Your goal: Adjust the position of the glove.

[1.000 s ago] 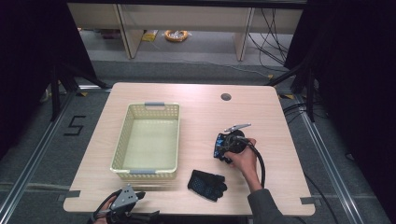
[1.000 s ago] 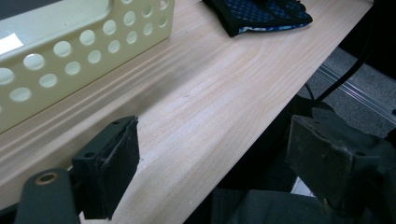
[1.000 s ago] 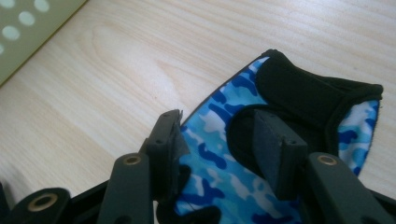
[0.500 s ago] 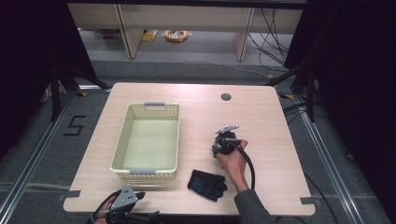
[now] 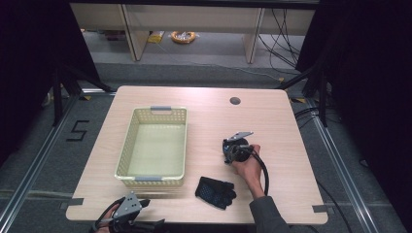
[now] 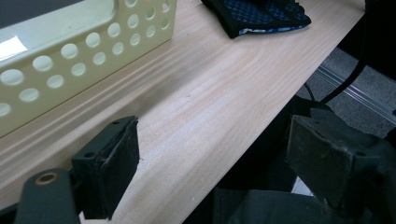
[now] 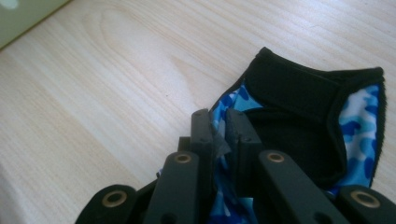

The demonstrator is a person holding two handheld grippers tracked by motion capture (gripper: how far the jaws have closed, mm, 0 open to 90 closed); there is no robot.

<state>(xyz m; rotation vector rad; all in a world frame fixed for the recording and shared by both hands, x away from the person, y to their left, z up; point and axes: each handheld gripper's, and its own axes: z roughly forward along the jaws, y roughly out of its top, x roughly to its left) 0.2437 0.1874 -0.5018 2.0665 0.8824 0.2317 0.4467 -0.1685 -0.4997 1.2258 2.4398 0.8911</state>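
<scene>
My right gripper (image 7: 219, 119) is shut on the blue camouflage lining of a black glove (image 7: 299, 126) that lies on the wooden table. Its jaws have just been closing with that fabric between them. From above, the right gripper (image 5: 236, 150) points down at the table's middle right, and a hand covers the glove there. A second black glove (image 5: 215, 191) (image 6: 261, 14) lies near the front edge. At the front left corner, my left gripper (image 5: 127, 209) (image 6: 212, 140) stands open with nothing between its jaws.
A cream perforated basket (image 5: 127, 145) (image 6: 70, 56) with nothing in it sits left of centre. A round cable hole (image 5: 235, 101) is at the table's back right. Dark curtains and metal frame legs stand at both sides of the table.
The right hand and its gripper have shifted slightly left and turned a little. The left gripper has stayed put.
</scene>
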